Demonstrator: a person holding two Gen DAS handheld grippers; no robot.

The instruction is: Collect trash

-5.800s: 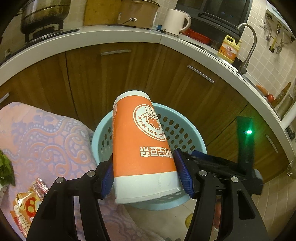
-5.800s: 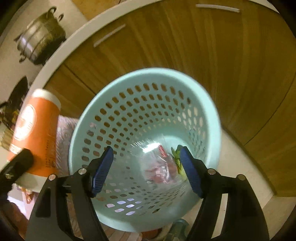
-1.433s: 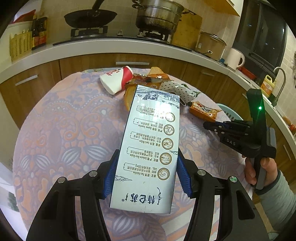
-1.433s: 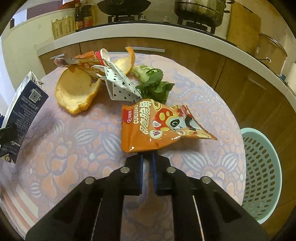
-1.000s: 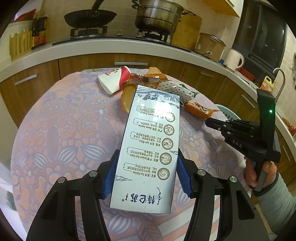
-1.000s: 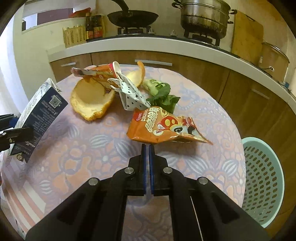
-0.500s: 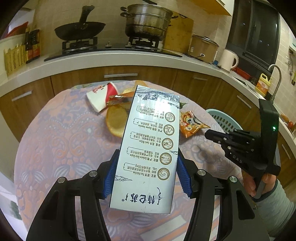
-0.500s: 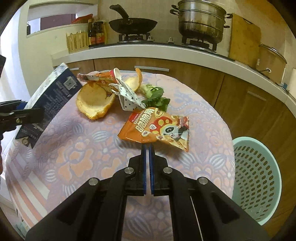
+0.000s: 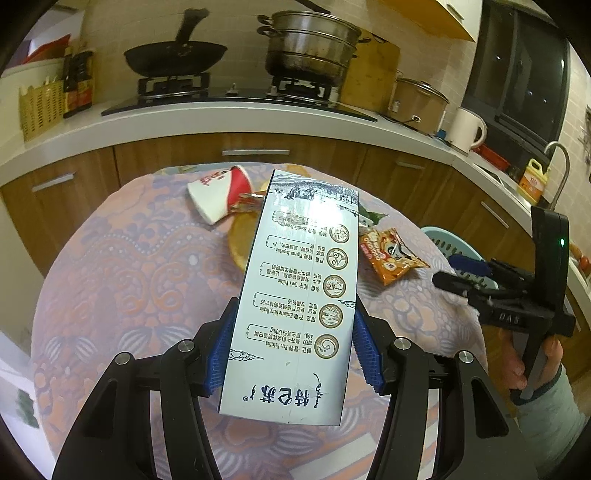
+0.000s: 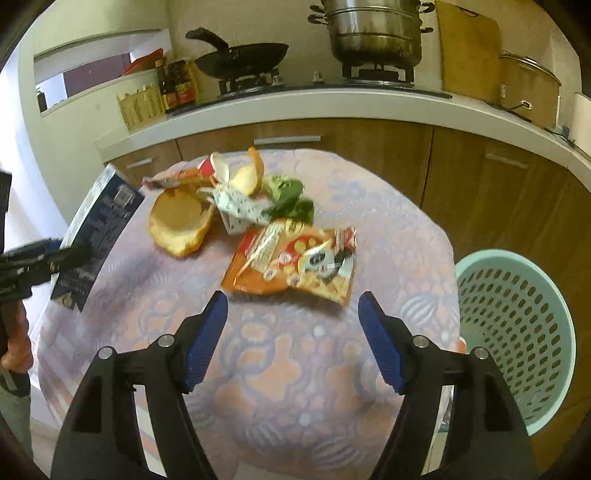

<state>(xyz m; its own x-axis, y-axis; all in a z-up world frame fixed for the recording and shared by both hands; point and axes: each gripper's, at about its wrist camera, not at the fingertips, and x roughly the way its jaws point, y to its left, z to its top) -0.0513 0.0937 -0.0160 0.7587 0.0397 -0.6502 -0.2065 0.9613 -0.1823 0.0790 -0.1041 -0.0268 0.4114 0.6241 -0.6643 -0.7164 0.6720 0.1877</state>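
Crinkled foil snack bag [image 10: 295, 260] on patterned tablecloth [image 10: 295, 369].

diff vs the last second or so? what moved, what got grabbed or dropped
The right claw has just opened and is empty; the snack bag lies beyond its tips, turned from before. The left claw stays clamped on the milk carton. Peel, cup and basket are where they were.

I see a curved white counter [image 9: 221, 122] over brown wooden cabinets [image 10: 480, 184]; a black pan [image 9: 173, 59] and a steel pot [image 9: 310, 48] sit on the stove; beige tiled wall [image 9: 122, 22] behind; a dark window [image 9: 524, 70] to the right.
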